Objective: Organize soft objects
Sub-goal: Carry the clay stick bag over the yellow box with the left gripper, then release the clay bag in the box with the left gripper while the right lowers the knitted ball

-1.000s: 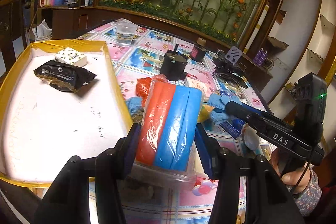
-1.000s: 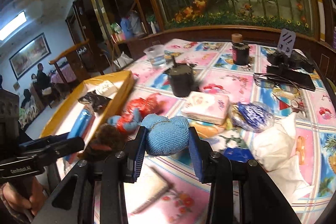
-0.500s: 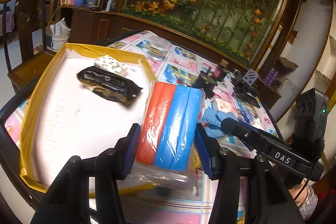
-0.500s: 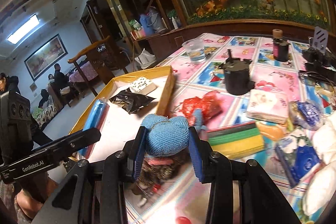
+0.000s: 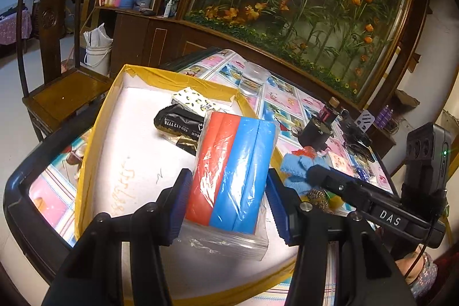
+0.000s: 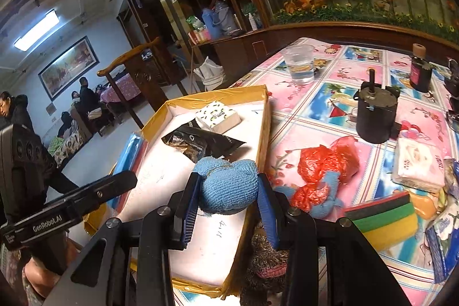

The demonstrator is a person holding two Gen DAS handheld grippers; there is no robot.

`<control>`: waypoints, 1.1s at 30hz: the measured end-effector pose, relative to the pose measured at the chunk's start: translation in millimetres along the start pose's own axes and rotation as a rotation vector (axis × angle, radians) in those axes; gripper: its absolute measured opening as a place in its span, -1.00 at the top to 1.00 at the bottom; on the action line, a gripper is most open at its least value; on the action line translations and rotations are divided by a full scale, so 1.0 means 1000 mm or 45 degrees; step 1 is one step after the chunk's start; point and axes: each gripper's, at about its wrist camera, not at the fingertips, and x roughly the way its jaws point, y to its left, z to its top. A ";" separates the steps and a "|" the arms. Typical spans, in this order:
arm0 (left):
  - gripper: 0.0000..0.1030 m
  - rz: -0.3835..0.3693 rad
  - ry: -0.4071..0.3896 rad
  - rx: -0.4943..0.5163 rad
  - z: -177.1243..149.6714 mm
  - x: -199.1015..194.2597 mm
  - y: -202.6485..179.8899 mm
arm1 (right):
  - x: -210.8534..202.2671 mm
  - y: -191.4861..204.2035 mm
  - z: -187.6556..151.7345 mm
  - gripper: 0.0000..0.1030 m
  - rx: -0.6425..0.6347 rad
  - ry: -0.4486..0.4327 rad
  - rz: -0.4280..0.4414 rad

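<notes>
My left gripper [image 5: 229, 200] is shut on a plastic-wrapped red and blue sponge pack [image 5: 232, 168], held above the white floor of the yellow-rimmed box [image 5: 86, 139]. My right gripper [image 6: 228, 208] is shut on a blue knitted soft toy [image 6: 228, 185], held over the box's right wall [image 6: 262, 134]. The toy also shows in the left wrist view [image 5: 298, 165], and the sponge pack shows at the box's left in the right wrist view [image 6: 129, 154]. A black snack packet [image 6: 200, 142] and a white patterned tissue pack [image 6: 218, 116] lie in the box.
On the flowered tablecloth lie a red plastic bag [image 6: 327, 162], a striped sponge stack [image 6: 384, 220], a tissue pack [image 6: 416, 162], a black pot [image 6: 375, 116], a water cup [image 6: 298, 62] and a dark bottle [image 6: 420, 70]. A wooden chair [image 5: 54, 53] stands left of the table.
Both grippers have moved left from the cluttered tabletop to over the box, each carrying its object. Both stay shut.
</notes>
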 end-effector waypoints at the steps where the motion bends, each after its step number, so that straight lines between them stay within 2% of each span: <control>1: 0.01 -0.001 0.000 0.005 0.001 0.001 0.000 | 0.002 -0.001 -0.001 0.17 0.003 0.006 -0.001; 12: 0.01 -0.033 0.145 0.002 0.006 0.038 0.001 | 0.012 -0.007 -0.008 0.17 -0.007 0.016 0.043; 20: 0.01 -0.053 0.235 0.008 0.029 0.063 -0.008 | 0.011 -0.017 -0.008 0.17 0.018 0.013 0.090; 28: 0.01 -0.063 0.339 -0.001 0.020 0.077 -0.011 | 0.010 -0.019 -0.008 0.17 0.024 0.013 0.101; 33: 0.01 -0.067 0.359 -0.043 0.016 0.077 -0.007 | 0.009 -0.019 -0.008 0.17 0.032 0.014 0.100</control>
